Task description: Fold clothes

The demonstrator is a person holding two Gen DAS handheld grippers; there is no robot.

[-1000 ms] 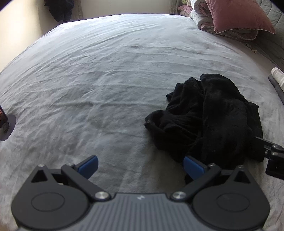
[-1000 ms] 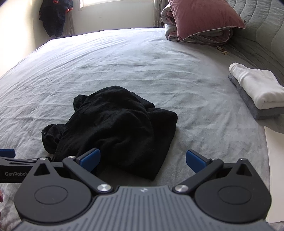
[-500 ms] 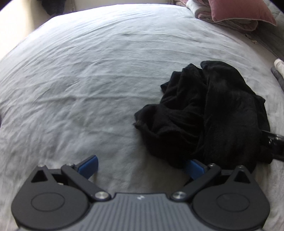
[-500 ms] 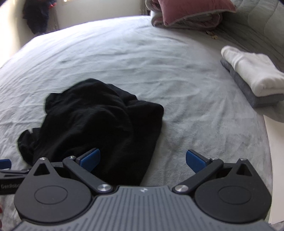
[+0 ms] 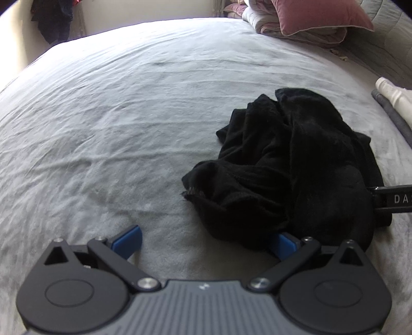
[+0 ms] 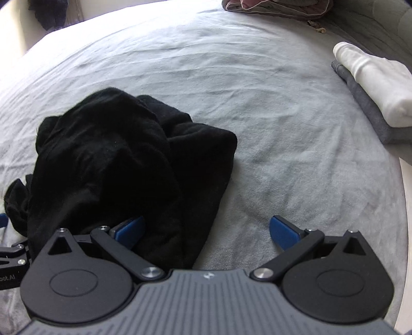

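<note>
The jaws of the left gripper [image 5: 206, 241] are spread wide, and nothing is held between them. Its left blue pad is seen over bare sheet, while its right blue pad [image 5: 284, 244] is partly covered by the near edge of the black garment [image 5: 291, 165]. Whether that pad is touching the cloth or only sitting behind it cannot be settled from this view.

The jaws of the right gripper [image 6: 207, 232] are likewise spread wide and closed on nothing. Its left blue pad [image 6: 130, 230] is set against the near hem of the black garment [image 6: 123, 165], and its right blue pad is seen over bare sheet, apart from the cloth.

The garment is left crumpled in a loose heap on the grey bed sheet [image 5: 108, 121], unfolded, with a frayed edge turned toward the left gripper. It is placed between the two grippers: to the right of the left one and to the left of the right one. A black part of the right gripper's body is seen just beyond the heap at the right edge of the left view.

Further out, a folded white cloth [image 6: 376, 85] is stacked on a folded grey cloth [image 6: 373, 116] near the right edge of the bed. A pink pillow [image 5: 322, 15] is laid on bunched bedding at the far end, and dark clothing [image 5: 51, 20] is hung by the far wall.
</note>
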